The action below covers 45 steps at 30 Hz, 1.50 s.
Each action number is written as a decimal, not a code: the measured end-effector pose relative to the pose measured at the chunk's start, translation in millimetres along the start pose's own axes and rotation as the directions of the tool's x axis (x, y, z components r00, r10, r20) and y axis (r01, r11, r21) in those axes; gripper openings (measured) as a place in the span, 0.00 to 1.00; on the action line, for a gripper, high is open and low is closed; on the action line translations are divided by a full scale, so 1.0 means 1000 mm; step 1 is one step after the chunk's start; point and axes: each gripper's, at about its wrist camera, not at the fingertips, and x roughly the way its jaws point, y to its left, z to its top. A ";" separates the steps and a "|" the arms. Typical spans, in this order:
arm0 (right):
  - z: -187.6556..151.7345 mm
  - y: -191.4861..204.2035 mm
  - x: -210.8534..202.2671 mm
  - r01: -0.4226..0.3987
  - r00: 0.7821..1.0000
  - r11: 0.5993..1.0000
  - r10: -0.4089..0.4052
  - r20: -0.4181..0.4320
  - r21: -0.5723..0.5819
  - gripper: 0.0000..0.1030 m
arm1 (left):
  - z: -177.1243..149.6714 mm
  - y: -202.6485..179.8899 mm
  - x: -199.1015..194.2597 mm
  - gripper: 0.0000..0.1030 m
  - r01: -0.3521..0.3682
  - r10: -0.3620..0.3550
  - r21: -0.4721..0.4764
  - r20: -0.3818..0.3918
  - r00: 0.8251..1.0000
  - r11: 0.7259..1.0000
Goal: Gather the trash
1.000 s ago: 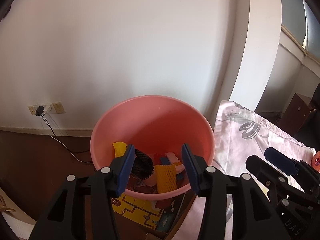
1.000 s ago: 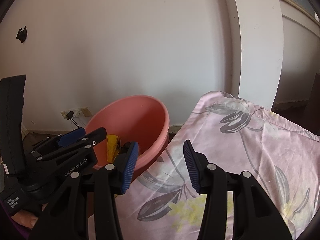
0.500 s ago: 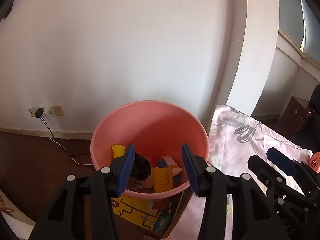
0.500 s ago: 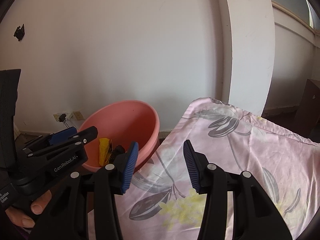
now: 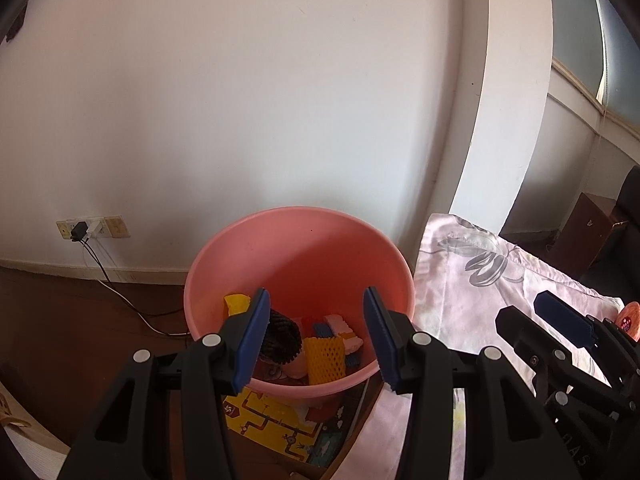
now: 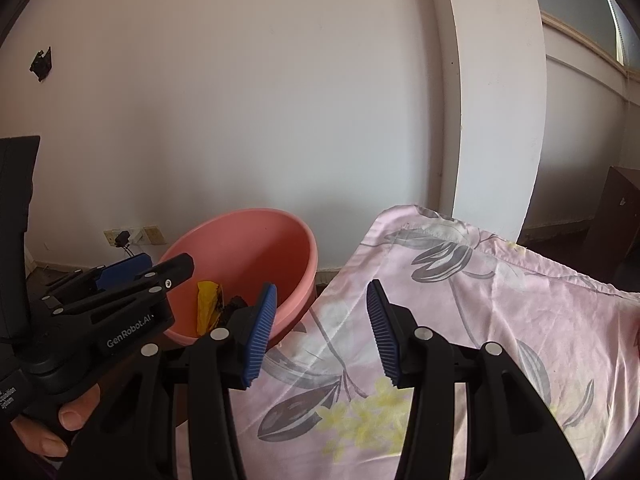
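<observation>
A pink plastic bucket stands on the floor by the white wall; it also shows in the right wrist view. It holds several pieces of trash: a yellow foam net, a black net and a yellow wrapper. My left gripper is open and empty, in front of and above the bucket. My right gripper is open and empty over the corner of a table with a pink floral cloth. An orange-pink object lies on the cloth at the far right.
A colourful printed box lies under the bucket. A wall socket with a black plug and cable is left of the bucket. A white pillar rises behind the table. A dark brown cabinet stands at the right.
Both grippers have drawn back and up from the bucket, which now looks smaller and farther. Both stay open and empty.
</observation>
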 end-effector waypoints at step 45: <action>-0.003 -0.001 0.000 -0.005 1.000 1.000 0.005 -0.007 0.005 0.46 | 0.000 -0.003 -0.002 0.46 -0.001 0.001 0.002 -0.002 1.000 1.000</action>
